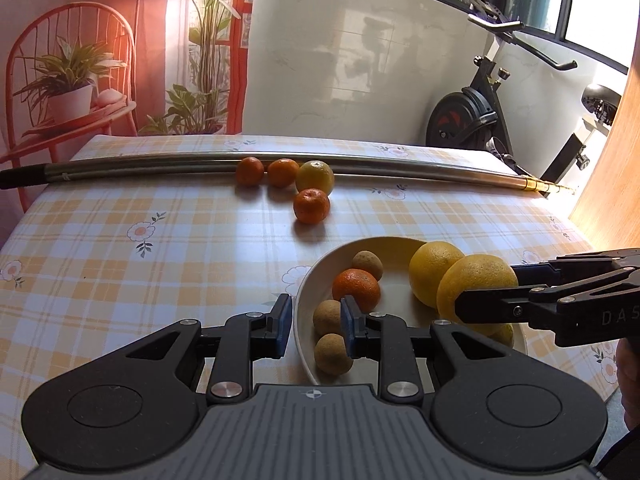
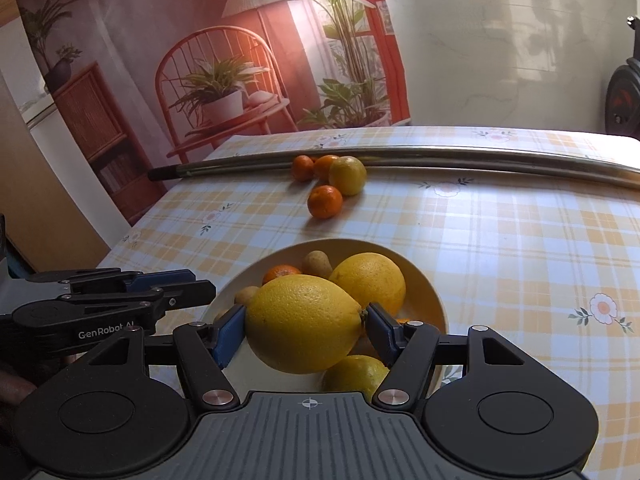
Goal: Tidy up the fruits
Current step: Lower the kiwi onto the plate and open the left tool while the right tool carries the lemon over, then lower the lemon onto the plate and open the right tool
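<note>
Right claw [image 2: 305, 326] clamped on a large lemon [image 2: 302, 322], blue pads touching both ends; lemon held over the near part of the bowl [image 2: 434, 300], whether it touches the fruit below I cannot tell; left wrist view shows the same lemon [image 1: 476, 284] with the right claw's fingers across it. Left claw [image 1: 316, 322] open, nothing between the pads; it straddles the bowl's near-left rim [image 1: 304, 300], one pad outside, the other inside next to a small brown fruit [image 1: 326, 317]. Bowl also holds a second lemon [image 2: 370, 282], a third lemon [image 2: 354, 374] under the held one, one mandarin [image 1: 356, 290], three brown fruits in all. Loose on the worktop [image 1: 160, 272], well apart from the bowl: three mandarins [image 1: 311, 205] and one yellow citrus [image 1: 315, 176], grouped beside a long metal rod [image 1: 152, 164] at the far edge; checked floral cloth covers the worktop.
</note>
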A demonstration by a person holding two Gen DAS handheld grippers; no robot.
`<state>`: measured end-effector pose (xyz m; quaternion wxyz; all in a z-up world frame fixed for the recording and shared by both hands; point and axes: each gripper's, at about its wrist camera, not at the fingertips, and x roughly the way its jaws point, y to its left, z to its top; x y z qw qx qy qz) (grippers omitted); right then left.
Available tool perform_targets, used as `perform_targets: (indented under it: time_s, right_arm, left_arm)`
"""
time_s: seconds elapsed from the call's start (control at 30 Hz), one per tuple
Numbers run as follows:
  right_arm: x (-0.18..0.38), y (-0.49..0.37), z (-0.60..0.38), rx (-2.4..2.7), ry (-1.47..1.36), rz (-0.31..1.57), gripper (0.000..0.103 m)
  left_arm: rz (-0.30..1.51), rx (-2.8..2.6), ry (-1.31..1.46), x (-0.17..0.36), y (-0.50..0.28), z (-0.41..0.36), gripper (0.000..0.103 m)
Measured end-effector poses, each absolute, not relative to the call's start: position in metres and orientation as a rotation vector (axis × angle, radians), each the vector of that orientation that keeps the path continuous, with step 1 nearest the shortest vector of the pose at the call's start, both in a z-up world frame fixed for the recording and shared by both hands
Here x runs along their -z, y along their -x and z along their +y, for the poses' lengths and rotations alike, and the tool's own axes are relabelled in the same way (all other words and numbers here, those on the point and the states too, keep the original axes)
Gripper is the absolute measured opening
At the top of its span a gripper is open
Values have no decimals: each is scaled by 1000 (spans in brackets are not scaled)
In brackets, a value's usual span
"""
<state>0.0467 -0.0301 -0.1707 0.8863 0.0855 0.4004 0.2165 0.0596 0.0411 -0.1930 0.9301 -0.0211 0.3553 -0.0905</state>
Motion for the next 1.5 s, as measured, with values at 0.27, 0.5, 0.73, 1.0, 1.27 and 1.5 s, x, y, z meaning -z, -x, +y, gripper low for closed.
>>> perform_targets:
  time_s: [0.27,0.5,0.73,1.0,1.27,1.5]
  right_arm:
    - [179,-60,2,-481,-49,869,61]
    - [180,-66,34,-516,121,830,61]
    - [183,-66,45,-514,173,816,61]
    - [183,-69,35,-515,116,821,58]
    - [168,-66,5,-447,-29,761,53]
    - [155,-66,-43,-316,-162,701,52]
  left_arm:
    - [713,112,92,190,-63,54,28]
    - [718,77,136,193,-64,68,28]
    - [724,77,144,195,-63,70,28]
    - [731,86,138,196,-63,68,28]
    - [736,85,139,196,-62,67,28]
    - [743,88,147,197,-63,67,28]
